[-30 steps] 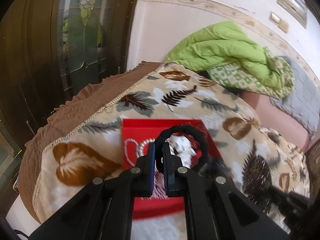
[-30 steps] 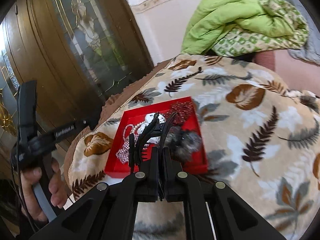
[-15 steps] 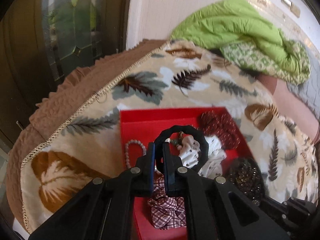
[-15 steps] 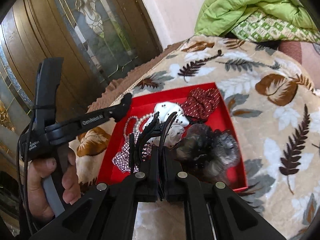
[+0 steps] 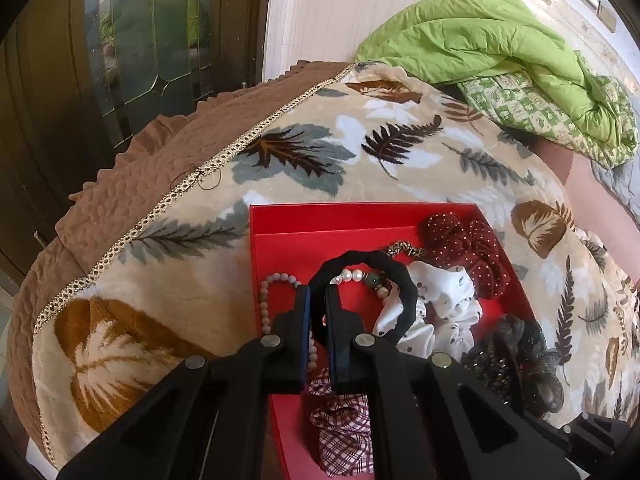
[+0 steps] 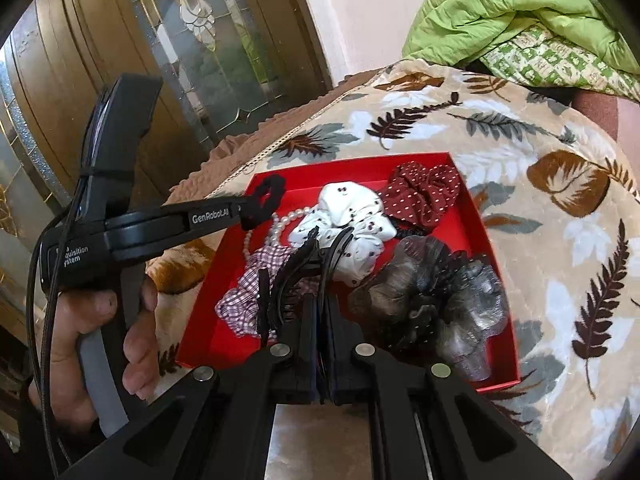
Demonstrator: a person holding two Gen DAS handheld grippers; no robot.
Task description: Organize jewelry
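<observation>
Over the bed now, its thick beige blanket printed with brown and grey leaves (image 5: 360,184) carrying a shallow red cardboard tray (image 6: 496,376), a crumpled lime-green quilt (image 5: 472,44) heaped behind and a dark wooden door with leaded glass (image 6: 192,60) to the side. The tray is crowded: a grey-black furry scrunchie (image 6: 436,292), a white spotted one (image 6: 352,220), a dark red dotted one (image 6: 424,196), a checked one (image 6: 252,280), a pale bead strand (image 5: 266,300). Both tools hang just above it! The left gripper (image 5: 318,300), in the person's hand (image 6: 80,340), pinches a black ridged fabric hair loop (image 5: 360,292), jaws squeezed on its band, the loop standing out ahead over the tray's bare far-left corner. The right gripper (image 6: 320,312) clamps a black plastic claw clip (image 6: 296,272), teeth curving forward over the checked scrunchie. That open red corner lies straight under the left loop, so the left looks likelier to drop first.
</observation>
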